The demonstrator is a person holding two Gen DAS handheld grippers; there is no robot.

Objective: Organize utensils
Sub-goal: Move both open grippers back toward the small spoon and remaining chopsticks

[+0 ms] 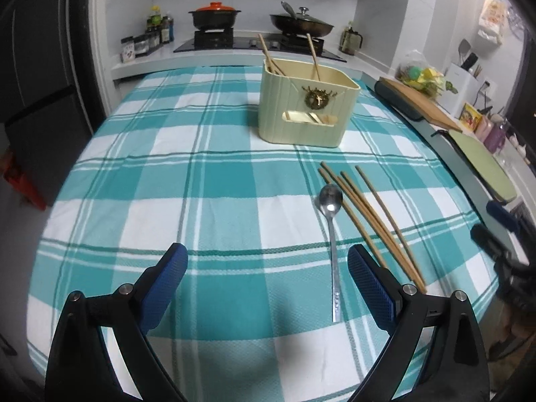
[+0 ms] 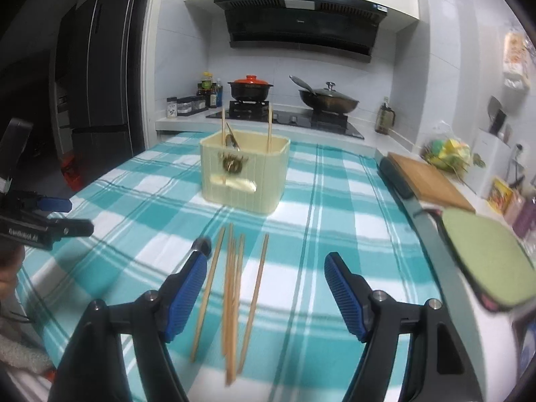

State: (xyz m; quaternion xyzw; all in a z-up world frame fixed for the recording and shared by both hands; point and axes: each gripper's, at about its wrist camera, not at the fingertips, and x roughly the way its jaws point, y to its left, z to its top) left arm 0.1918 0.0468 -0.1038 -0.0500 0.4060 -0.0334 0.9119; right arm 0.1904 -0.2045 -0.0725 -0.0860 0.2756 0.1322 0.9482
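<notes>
A cream utensil holder (image 1: 306, 109) stands on the checked tablecloth (image 1: 167, 184) and holds two chopsticks (image 1: 313, 57) upright; it also shows in the right wrist view (image 2: 244, 174). A metal spoon (image 1: 333, 234) lies beside several loose wooden chopsticks (image 1: 368, 217). My left gripper (image 1: 268, 284) is open above the cloth, the spoon handle between its fingers near the right one. My right gripper (image 2: 264, 291) is open, and the loose chopsticks (image 2: 232, 294) lie between its fingers. The spoon bowl (image 2: 201, 245) peeks out behind its left finger.
A wooden cutting board (image 2: 432, 181) and a green mat (image 2: 489, 261) lie along the table's right edge. Behind the table is a stove with an orange-lidded pot (image 2: 250, 88) and a wok (image 2: 328, 100). A dark fridge (image 2: 97, 77) stands on the left.
</notes>
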